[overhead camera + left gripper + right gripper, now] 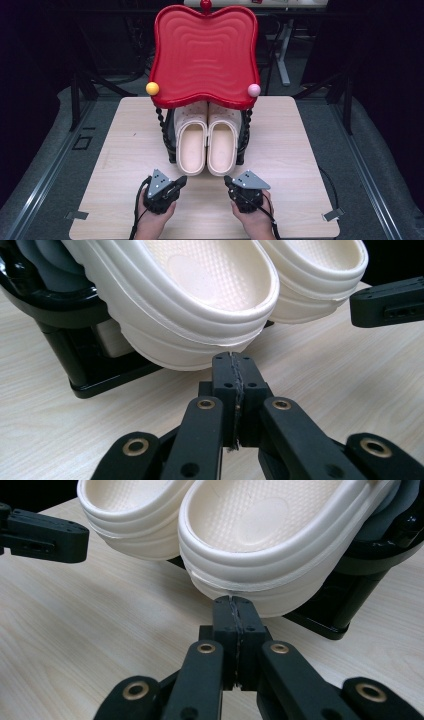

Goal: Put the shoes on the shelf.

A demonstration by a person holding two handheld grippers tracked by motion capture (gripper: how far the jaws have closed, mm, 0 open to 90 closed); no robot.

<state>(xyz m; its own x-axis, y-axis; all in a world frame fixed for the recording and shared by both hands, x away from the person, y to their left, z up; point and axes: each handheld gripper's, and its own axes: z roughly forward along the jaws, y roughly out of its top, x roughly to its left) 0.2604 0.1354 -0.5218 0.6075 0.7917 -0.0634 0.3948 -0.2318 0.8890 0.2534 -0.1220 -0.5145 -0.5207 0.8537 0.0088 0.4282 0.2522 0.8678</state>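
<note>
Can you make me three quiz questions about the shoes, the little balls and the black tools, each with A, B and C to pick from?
1. Where do the cream shoes sit?
A. on the black rack under the red tray
B. on top of the red tray
C. on the floor

2. How many small balls sit at the front corners of the red tray?
A. none
B. two
C. five

3. How do the jaws of the left tool and the right tool stand?
A. both wide open
B. one open, one shut
C. both shut, holding nothing

Answers:
1 A, the high view shows the toes tucked under the tray, on the rack.
2 B, a yellow ball and a pink ball.
3 C, in each gripper view the jaws meet, just short of a shoe's heel.
</note>
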